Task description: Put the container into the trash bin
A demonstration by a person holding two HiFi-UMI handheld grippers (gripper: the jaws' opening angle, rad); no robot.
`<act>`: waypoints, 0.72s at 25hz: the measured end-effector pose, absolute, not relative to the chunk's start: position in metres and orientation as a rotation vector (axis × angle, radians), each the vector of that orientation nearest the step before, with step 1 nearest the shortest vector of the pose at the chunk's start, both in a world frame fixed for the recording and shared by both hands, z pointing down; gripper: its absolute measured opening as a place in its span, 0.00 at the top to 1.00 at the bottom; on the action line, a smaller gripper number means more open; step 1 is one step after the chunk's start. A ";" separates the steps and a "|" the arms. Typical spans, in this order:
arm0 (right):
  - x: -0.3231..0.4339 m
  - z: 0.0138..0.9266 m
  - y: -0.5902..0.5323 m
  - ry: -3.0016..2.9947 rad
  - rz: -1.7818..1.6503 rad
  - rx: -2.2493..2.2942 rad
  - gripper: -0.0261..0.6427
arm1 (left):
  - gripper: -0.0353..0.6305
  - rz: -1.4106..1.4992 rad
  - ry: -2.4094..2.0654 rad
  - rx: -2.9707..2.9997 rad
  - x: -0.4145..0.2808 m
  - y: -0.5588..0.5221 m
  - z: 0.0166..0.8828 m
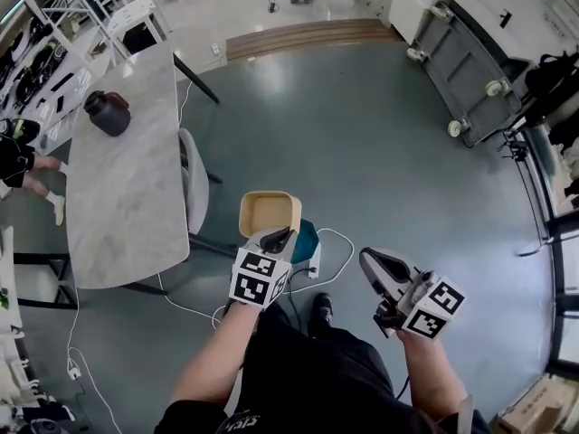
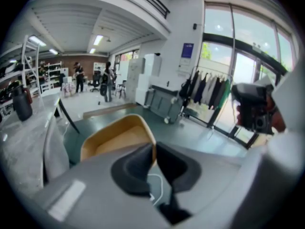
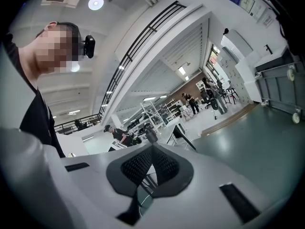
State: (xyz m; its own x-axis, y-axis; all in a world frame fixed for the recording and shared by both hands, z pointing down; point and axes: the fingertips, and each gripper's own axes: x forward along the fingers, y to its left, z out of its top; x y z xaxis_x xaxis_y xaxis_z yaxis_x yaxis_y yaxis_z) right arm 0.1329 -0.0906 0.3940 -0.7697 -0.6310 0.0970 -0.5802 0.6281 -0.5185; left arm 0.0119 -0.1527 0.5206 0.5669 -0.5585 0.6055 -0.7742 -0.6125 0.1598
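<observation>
One chair [image 1: 192, 188] (pale) stands between the table [image 1: 127, 179] and the container [image 1: 270, 213].

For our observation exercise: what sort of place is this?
Probably an open workshop or studio hall: metal shelving racks, a long marble table, and coats hung by tall windows.

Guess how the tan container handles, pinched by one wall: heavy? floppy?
Probably light: the left gripper holds the container by one wall alone. Likely fairly stiff, since its rim shows no sag. A single-edge pinch may let it pivot.
</observation>
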 end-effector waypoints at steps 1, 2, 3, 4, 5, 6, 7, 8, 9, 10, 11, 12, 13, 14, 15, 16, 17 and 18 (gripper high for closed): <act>0.135 0.399 -0.089 2.747 -0.839 -1.034 0.97 | 0.90 0.720 -1.070 2.387 0.015 -0.154 0.527; 0.136 0.405 -0.088 2.744 -0.853 -1.041 0.97 | 0.90 0.723 -1.060 2.384 0.018 -0.155 0.533; 0.137 0.410 -0.087 2.742 -0.867 -1.048 0.97 | 0.90 0.727 -1.050 2.382 0.022 -0.156 0.539; 0.138 0.416 -0.087 2.741 -0.880 -1.052 0.97 | 0.90 0.731 -1.040 2.380 0.025 -0.158 0.546; 0.139 0.421 -0.089 2.740 -0.894 -1.055 0.97 | 0.90 0.735 -1.032 2.376 0.028 -0.160 0.553; 0.139 0.426 -0.090 2.740 -0.908 -1.057 0.97 | 0.90 0.740 -1.024 2.370 0.030 -0.163 0.561; 0.139 0.432 -0.092 2.740 -0.923 -1.059 0.97 | 0.90 0.746 -1.016 2.362 0.032 -0.165 0.570; 0.139 0.439 -0.093 2.740 -0.940 -1.059 0.97 | 0.90 0.753 -1.008 2.352 0.034 -0.166 0.579; 0.139 0.446 -0.094 2.740 -0.959 -1.060 0.97 | 0.90 0.759 -1.000 2.341 0.035 -0.167 0.588; 0.139 0.454 -0.096 2.739 -0.979 -1.061 0.97 | 0.90 0.764 -0.992 2.330 0.035 -0.167 0.597; 0.138 0.462 -0.097 2.738 -1.000 -1.064 0.97 | 0.90 0.768 -0.986 2.317 0.035 -0.166 0.606; 0.138 0.471 -0.099 2.736 -1.022 -1.068 0.97 | 0.90 0.771 -0.979 2.305 0.035 -0.165 0.616; 0.137 0.479 -0.100 2.734 -1.044 -1.072 0.97 | 0.90 0.774 -0.971 2.294 0.035 -0.164 0.625; 0.136 0.488 -0.102 2.731 -1.064 -1.075 0.97 | 0.90 0.780 -0.963 2.284 0.035 -0.163 0.636; 0.136 0.496 -0.104 2.729 -1.080 -1.077 0.97 | 0.90 0.790 -0.956 2.276 0.035 -0.162 0.647; 0.135 0.503 -0.106 2.728 -1.094 -1.076 0.97 | 0.90 0.803 -0.950 2.271 0.036 -0.161 0.658; 0.133 0.511 -0.107 2.728 -1.107 -1.072 0.97 | 0.90 0.821 -0.946 2.268 0.036 -0.161 0.670; 0.131 0.518 -0.108 2.729 -1.120 -1.066 0.97 | 0.90 0.844 -0.941 2.269 0.035 -0.159 0.681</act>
